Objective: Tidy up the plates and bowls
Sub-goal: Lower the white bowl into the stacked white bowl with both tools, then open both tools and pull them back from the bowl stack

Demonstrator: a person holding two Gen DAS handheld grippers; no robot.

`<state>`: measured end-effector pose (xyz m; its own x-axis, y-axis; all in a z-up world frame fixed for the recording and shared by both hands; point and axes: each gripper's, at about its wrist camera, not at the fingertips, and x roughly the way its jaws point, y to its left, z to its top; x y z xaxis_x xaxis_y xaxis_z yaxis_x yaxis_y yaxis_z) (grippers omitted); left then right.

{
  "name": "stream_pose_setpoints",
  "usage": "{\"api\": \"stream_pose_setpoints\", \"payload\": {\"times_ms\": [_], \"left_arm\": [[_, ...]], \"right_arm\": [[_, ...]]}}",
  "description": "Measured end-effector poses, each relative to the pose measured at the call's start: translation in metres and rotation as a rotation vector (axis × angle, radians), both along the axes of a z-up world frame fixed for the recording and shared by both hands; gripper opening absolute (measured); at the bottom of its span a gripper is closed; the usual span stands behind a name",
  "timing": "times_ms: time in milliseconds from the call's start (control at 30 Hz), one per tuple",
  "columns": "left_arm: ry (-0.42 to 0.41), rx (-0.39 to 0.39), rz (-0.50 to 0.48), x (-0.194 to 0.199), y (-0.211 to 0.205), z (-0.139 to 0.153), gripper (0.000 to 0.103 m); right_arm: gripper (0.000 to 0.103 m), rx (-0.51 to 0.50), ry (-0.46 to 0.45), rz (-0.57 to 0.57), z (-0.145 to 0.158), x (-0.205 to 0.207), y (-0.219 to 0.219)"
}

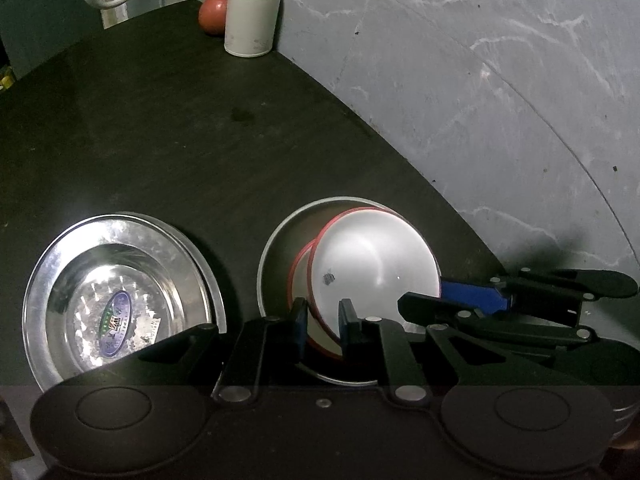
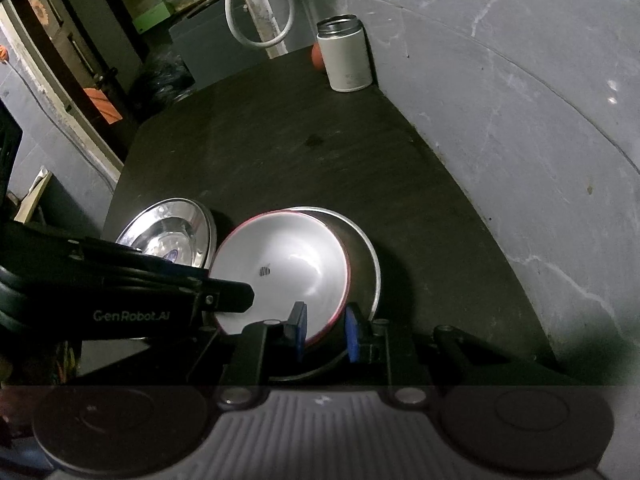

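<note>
A dark table (image 1: 168, 132) against a grey marbled wall (image 1: 500, 80) carries a steel pan (image 2: 370, 264), the landmark here. Left of the pan sits a stack of steel plates (image 1: 120, 304). Inside the pan, a white red-rimmed bowl (image 1: 372, 264) tilts over a second one. The left gripper (image 1: 323, 326) and right gripper (image 2: 326, 330) each pinch the bowl's near rim between blue pads. Far beyond the pan stands a white canister (image 1: 251, 16) beside a red ball (image 1: 214, 12).

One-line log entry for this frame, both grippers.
left gripper: shut on white bowl rim | right gripper: shut on same rim | white bowl: tilted in steel pan | steel plates: stacked beside, untouched
</note>
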<state>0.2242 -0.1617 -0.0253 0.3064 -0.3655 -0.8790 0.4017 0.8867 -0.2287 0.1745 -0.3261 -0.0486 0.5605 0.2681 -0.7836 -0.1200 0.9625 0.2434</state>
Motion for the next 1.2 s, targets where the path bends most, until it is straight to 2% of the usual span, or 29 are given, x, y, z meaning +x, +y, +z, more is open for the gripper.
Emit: {"api": "stream_pose_setpoints", "payload": {"times_ms": [267, 367, 600, 667, 733, 833, 867, 900, 1033, 1133, 1200], "left_arm": [[-0.001, 0.005, 0.0, 0.0, -0.001, 0.001, 0.019], [0.014, 0.038, 0.007, 0.001, -0.001, -0.002, 0.023], [0.03, 0.013, 0.029, 0.003, 0.005, -0.001, 0.024], [0.027, 0.011, 0.034, 0.003, 0.006, 0.0, 0.027], [0.023, 0.002, 0.038, 0.003, 0.006, 0.001, 0.031], [-0.001, 0.0, 0.034, 0.003, 0.008, 0.008, 0.047], [-0.017, 0.011, 0.035, 0.003, 0.009, 0.011, 0.058], [-0.032, 0.022, 0.038, 0.002, 0.01, 0.014, 0.065], [-0.06, 0.035, 0.049, 0.003, 0.018, 0.021, 0.072], [-0.075, 0.056, 0.058, 0.006, 0.023, 0.023, 0.084], [-0.087, 0.079, 0.069, 0.011, 0.025, 0.022, 0.094]], "right_arm": [[0.024, -0.001, -0.004, 0.005, 0.001, 0.001, -0.002], [0.024, 0.0, -0.005, 0.008, 0.001, 0.001, -0.001], [0.025, -0.001, -0.011, 0.007, 0.003, 0.0, -0.005], [0.028, 0.007, -0.016, 0.0, 0.003, 0.0, -0.007], [0.041, 0.012, -0.026, -0.013, 0.005, -0.001, -0.008], [0.051, 0.029, -0.041, -0.042, 0.008, -0.001, -0.013], [0.053, 0.04, -0.046, -0.055, 0.008, -0.001, -0.015], [0.058, 0.046, -0.049, -0.066, 0.008, -0.001, -0.017], [0.071, 0.065, -0.056, -0.109, 0.005, -0.003, -0.024], [0.084, 0.076, -0.055, -0.142, 0.001, -0.007, -0.028], [0.088, 0.081, -0.054, -0.17, -0.001, -0.01, -0.032]]}}
